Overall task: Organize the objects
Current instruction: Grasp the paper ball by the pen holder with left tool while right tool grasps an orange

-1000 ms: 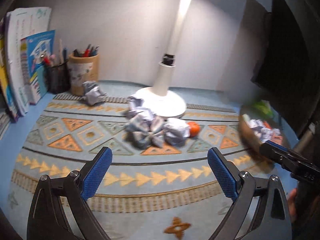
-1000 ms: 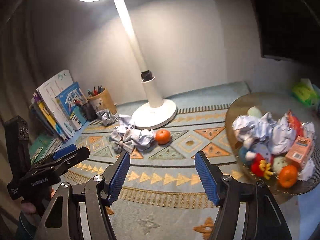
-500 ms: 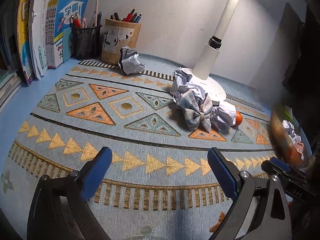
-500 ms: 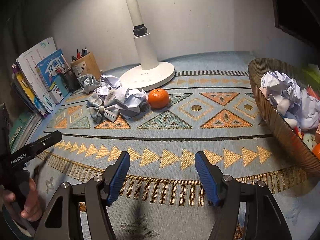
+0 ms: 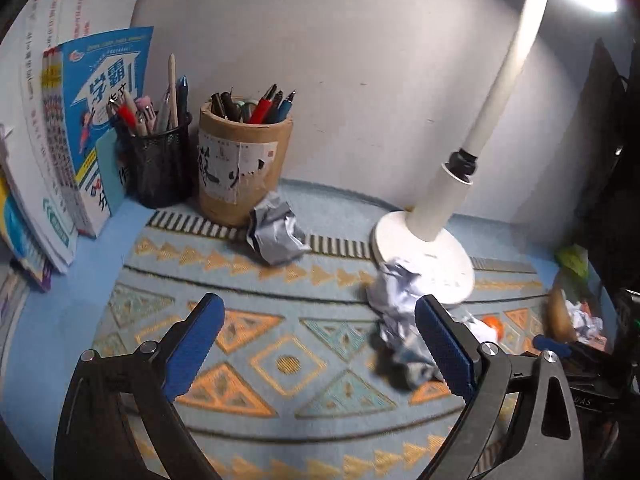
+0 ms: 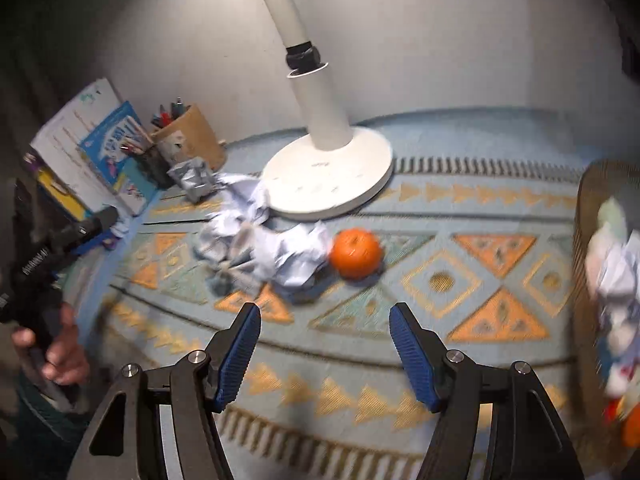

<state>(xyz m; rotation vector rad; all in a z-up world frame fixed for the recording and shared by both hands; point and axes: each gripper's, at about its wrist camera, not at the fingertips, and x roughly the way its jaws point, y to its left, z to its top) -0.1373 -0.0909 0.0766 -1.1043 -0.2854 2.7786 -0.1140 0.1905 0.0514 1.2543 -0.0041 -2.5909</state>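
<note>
We see the right gripper (image 6: 324, 346) with jaws apart, empty. Round orange tangerine (image 6: 355, 253) on the patterned woven mat (image 6: 472, 280), right of crumpled white paper (image 6: 296, 256). Probably firm, light, apt to roll; grip across its middle

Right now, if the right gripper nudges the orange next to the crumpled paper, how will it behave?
The orange is round on a flat woven mat, so it probably rolls. Crumpled paper touching its left side may block that way. It looks firm enough to grip.

Left wrist: I look down at the mat's (image 5: 280, 364) back-left corner, close.
Right wrist: I face its middle.
Shared: lamp base (image 5: 424, 256), crumpled paper (image 6: 296, 256).
</note>
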